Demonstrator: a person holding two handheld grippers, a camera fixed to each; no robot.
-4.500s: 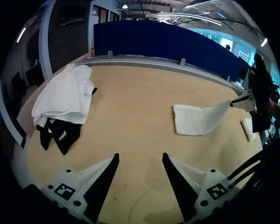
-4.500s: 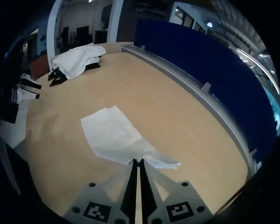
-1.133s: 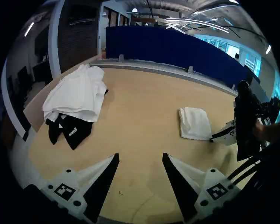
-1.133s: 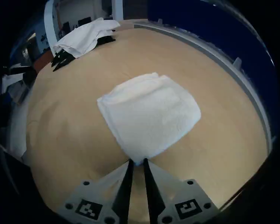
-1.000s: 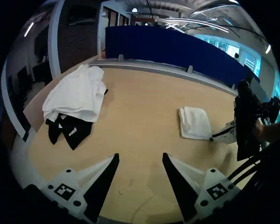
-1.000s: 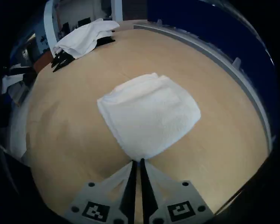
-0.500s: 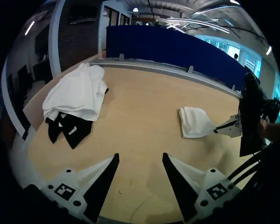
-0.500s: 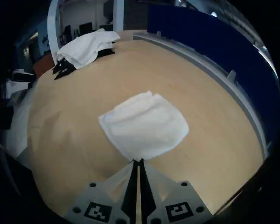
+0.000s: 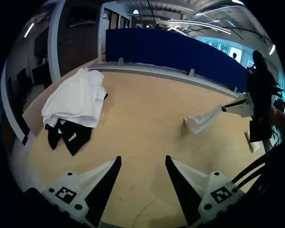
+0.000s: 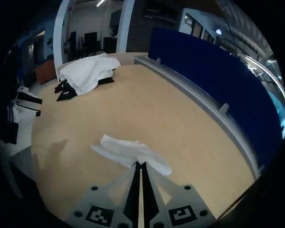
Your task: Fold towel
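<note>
One towel [image 10: 128,150], apparently between right tongs [image 10: 139,164]

Even, soft ceiling light — strip lamps [image 9: 195,23] glare overhead; faint shadows on the table [image 10: 142,110]; edges bow and dim.

The left gripper [image 9: 142,157] is held level and low, its fingers spread wide apart. The right gripper [image 10: 140,164] is held raised, its fingers pressed together on an edge of the towel [image 10: 132,152], which is lifted by it.
</note>
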